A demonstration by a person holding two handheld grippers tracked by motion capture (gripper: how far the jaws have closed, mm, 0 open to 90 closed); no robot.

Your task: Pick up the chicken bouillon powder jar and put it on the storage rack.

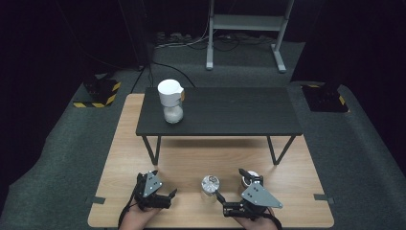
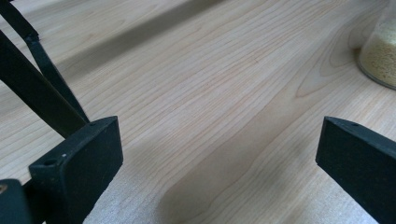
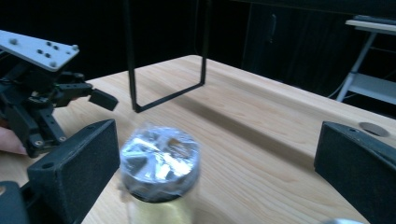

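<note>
The right gripper (image 1: 233,184) sits low at the near edge of the wooden table (image 1: 191,153), held in a hand that comes in from the bottom; its jaws stand wide apart and grip nothing. It is turned inward, toward the small jar (image 1: 209,184) standing upright just beyond its left jaw. In the right gripper view the jar (image 3: 159,161) stands between the jaws, nearer the left one and touching neither: clear glass, a shiny silver lid, yellowish contents below. Another small jar (image 1: 249,178) with a pale lid stands just beside the right gripper's far jaw. The left gripper (image 1: 165,196) rests a little way to the left, also wide open and empty, pointing right over bare wood. Farther back, a low black table (image 1: 230,112) stands on the wooden one, carrying a white-topped container (image 1: 171,100) near its left end.
</note>
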